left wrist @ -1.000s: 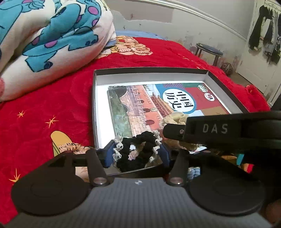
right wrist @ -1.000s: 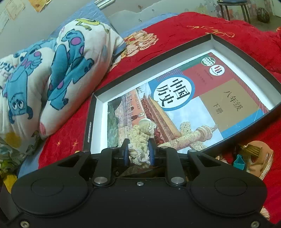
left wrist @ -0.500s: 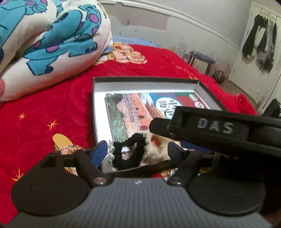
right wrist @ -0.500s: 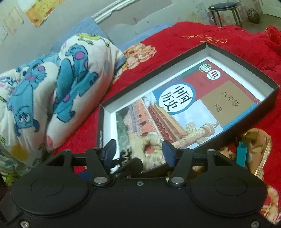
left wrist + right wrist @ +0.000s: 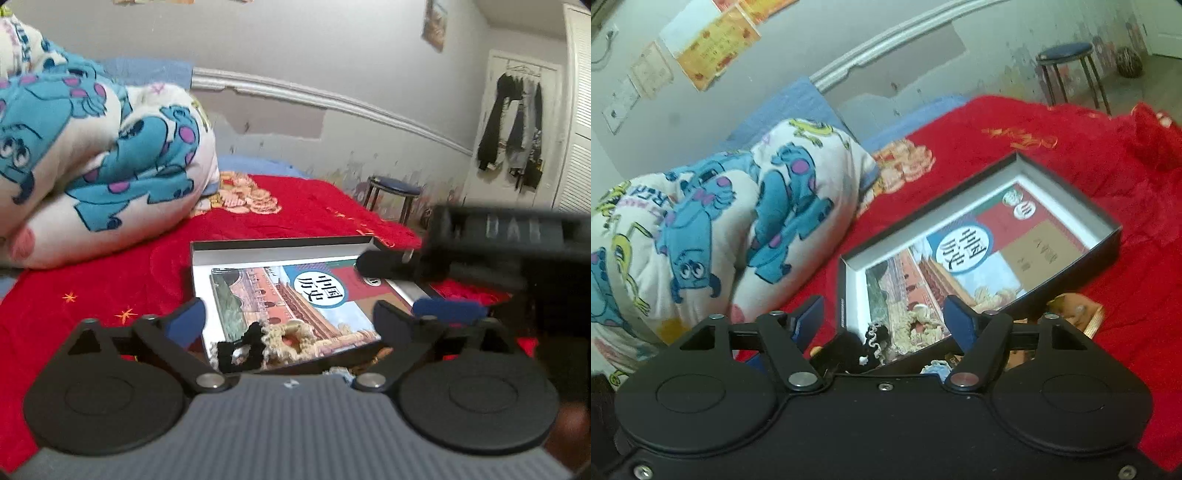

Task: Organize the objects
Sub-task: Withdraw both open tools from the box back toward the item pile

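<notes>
A black box (image 5: 280, 245) with a white lining lies on the red bedspread, and a history textbook (image 5: 295, 299) lies flat inside it. Two scrunchies rest on the book at the box's near corner: a black one with white lace (image 5: 240, 350) (image 5: 875, 338) and a beige one (image 5: 291, 338) (image 5: 919, 325). My left gripper (image 5: 317, 317) hangs above and behind them, its jaws opening wide and gripping nothing. My right gripper (image 5: 884, 325) is also opening, its pads clear of the scrunchies. In the left wrist view it crosses as a blurred black bar at the right.
A rolled monster-print blanket (image 5: 92, 166) (image 5: 720, 221) lies left of the box. Small items, a brown one (image 5: 1075, 310) and a light blue one (image 5: 934, 367), sit on the bedspread in front of the box. A blue stool (image 5: 393, 188) stands beyond the bed, and clothes (image 5: 513, 125) hang on a door.
Both grippers opened and let go: the left dropped the black scrunchie, the right the beige one. Both scrunchies now lie in the box. Both hands drew back and up from it.
</notes>
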Tool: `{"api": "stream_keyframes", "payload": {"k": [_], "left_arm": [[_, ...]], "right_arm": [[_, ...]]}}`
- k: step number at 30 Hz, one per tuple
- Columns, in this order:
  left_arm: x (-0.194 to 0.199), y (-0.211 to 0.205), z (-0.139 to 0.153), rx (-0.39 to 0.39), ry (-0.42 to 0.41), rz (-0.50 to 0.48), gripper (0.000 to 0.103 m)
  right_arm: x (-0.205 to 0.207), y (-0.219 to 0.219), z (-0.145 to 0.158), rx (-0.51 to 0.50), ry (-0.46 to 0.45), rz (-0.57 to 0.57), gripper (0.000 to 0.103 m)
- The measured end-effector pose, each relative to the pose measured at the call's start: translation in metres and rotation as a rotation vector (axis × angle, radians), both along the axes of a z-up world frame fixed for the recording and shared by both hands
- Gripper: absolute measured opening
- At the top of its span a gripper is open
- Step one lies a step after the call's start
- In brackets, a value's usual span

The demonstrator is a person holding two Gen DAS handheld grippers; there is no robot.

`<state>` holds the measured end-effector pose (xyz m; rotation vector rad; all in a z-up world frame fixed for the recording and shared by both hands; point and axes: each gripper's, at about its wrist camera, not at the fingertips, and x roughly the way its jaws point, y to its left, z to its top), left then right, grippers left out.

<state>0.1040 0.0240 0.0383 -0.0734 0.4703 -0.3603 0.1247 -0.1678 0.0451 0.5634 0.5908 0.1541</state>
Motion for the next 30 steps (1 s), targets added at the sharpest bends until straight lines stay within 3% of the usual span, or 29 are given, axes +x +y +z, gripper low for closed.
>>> {"api": "stream_keyframes", "payload": {"k": [4, 10, 15, 21, 26, 30], "left_arm": [[-0.015, 0.005, -0.005, 0.013, 0.019, 0.0, 0.103], [-0.022, 0.003, -0.009, 0.074, 0.013, 0.008, 0.103], [-0.021, 0.004, -0.03, 0.124, 0.047, -0.014, 0.103], [-0.018, -0.001, -0.049, 0.221, 0.075, -0.021, 0.103], [-0.015, 0.005, -0.054, 0.18, 0.112, 0.012, 0.103], [-0.008, 0.006, -0.062, 0.137, 0.171, -0.051, 0.103]], "right_arm": [[-0.018, -0.006, 0.011, 0.008, -0.028, 0.004, 0.072], [-0.042, -0.005, 0.014, -0.065, -0.076, 0.038, 0.079], [-0.054, -0.012, -0.001, -0.177, -0.072, 0.032, 0.081], [-0.064, -0.032, -0.026, -0.16, -0.068, -0.021, 0.083], [-0.063, -0.036, -0.041, -0.141, -0.041, -0.046, 0.084], [-0.059, -0.024, -0.045, -0.151, -0.042, -0.027, 0.084]]}}
